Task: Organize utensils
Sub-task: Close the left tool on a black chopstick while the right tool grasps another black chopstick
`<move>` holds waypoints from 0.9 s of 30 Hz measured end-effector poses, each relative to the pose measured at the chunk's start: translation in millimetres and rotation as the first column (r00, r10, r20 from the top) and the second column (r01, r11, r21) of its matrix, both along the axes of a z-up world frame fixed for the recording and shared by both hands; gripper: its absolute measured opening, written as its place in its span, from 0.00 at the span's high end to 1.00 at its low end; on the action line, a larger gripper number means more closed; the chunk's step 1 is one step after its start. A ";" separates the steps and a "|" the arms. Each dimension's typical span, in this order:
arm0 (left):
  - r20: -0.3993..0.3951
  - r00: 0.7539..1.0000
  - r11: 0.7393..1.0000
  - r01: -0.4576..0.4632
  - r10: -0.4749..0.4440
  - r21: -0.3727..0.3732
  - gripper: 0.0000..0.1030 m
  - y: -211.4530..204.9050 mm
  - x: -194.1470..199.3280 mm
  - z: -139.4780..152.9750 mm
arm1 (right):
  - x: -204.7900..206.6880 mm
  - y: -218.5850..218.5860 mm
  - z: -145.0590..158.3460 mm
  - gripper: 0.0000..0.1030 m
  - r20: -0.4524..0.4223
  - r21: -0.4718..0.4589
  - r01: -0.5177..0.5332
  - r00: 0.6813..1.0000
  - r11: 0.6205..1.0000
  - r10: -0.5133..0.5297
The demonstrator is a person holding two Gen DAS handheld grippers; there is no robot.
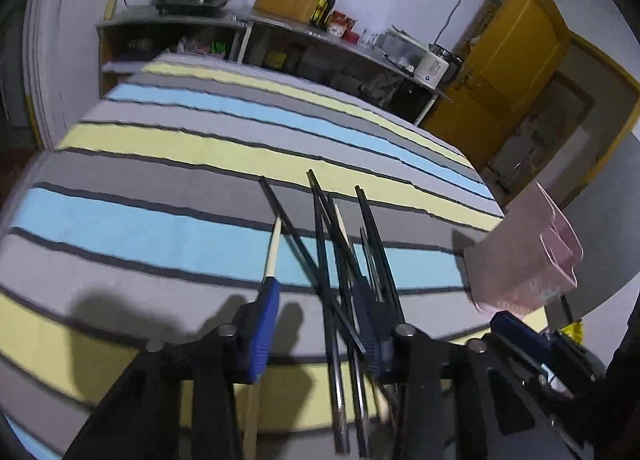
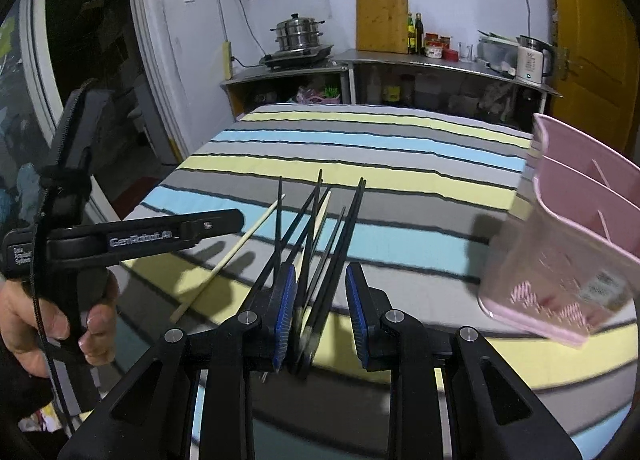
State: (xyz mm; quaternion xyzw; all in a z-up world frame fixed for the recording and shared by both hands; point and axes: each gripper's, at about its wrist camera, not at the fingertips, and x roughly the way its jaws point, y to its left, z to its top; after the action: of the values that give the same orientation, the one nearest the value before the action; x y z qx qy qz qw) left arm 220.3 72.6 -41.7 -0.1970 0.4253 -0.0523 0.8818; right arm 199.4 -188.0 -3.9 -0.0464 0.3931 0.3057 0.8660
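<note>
The striped blue, yellow and grey cloth (image 2: 400, 147) covers the table. The pink plastic divided holder (image 2: 560, 244) hangs over its right edge. Black chopsticks (image 2: 344, 227) lie bundled near the holder, between both grippers' half-open jaws; grip cannot be told. A pale wooden chopstick (image 2: 228, 256) lies left of them.

The striped tablecloth (image 2: 360, 147) beyond the scattered chopsticks (image 2: 316, 219) lies open for passage. The pink utensil holder (image 2: 568, 244) blocks the right side, seemingly near the table's edge.
</note>
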 end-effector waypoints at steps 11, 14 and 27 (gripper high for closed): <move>-0.085 0.996 1.000 -0.022 0.022 0.003 0.82 -10.5 44.3 -25.8 | 17.6 1.7 -7.3 0.74 -0.021 0.012 0.007 1.000 1.000 -0.007; -0.119 0.992 0.998 -0.045 0.049 0.033 0.84 -10.7 51.8 -32.1 | 18.9 3.0 -7.7 0.74 -0.020 0.012 0.009 1.000 1.000 -0.009; -0.087 0.994 0.998 -0.060 0.060 0.000 0.95 -1.5 53.6 -27.6 | 35.1 13.9 -7.9 0.74 -0.019 0.020 0.008 1.000 1.000 -0.007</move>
State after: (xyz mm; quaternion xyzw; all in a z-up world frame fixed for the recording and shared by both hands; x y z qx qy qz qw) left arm 273.8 71.1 -69.3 -0.2127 0.4570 -0.0178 0.8635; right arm 234.4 -174.1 -11.8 -0.0334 0.3982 0.3068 0.8639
